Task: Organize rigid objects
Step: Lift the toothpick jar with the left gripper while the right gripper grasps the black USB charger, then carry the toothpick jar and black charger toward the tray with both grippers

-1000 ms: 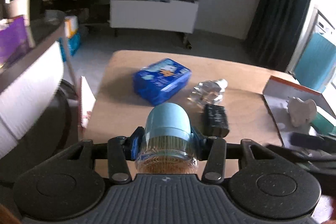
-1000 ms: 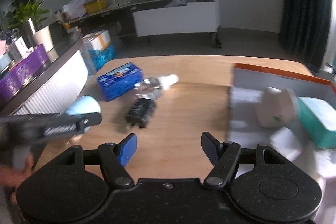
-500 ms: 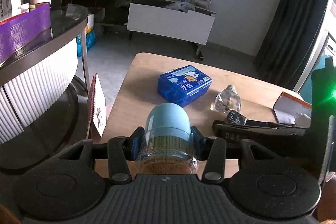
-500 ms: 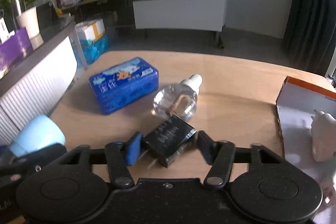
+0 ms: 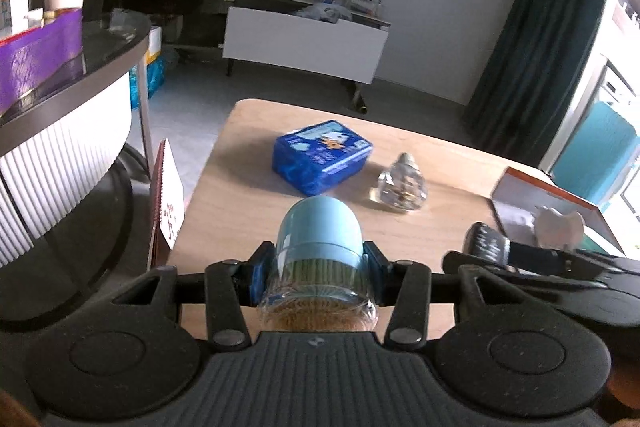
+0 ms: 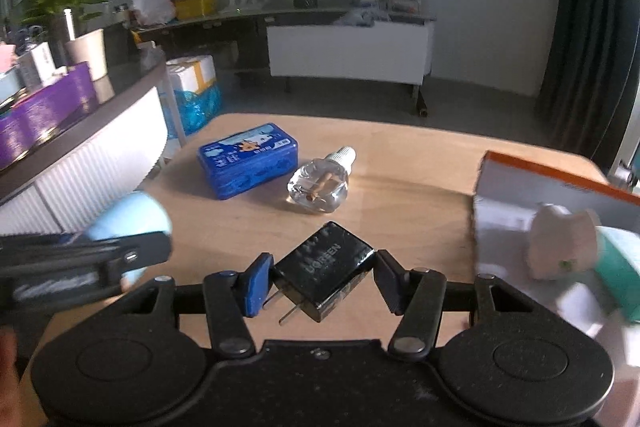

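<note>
The left tongs are clamped on a toothpick jar, pads pressed to both sides of its clear body just below the pale blue cap; the cap points away from the camera, out over the near left part of the wooden counter.

The right tongs have just been closing, with a black charger between them. It sits cornerwise, 2 metal prongs pointing toward the near left. The pads seem to touch its left and right corners, though whether they press firmly is hard to judge from this angle. In the left wrist view the same charger shows at the right, at the tip of the right tongs.

Farther out on the counter lies a blue tin with printed lid, flat, toward the far left. Just to its right a clear glass bottle lies on its side, white cap pointing to the far right; the 2 are near each other but apart.

At the right edge an open box with an orange rim holds a pale pink cat-shaped figure and, touching its right side, something teal, blurred.

Beyond the counter's left edge stands a curved side table with a purple box on it.
</note>
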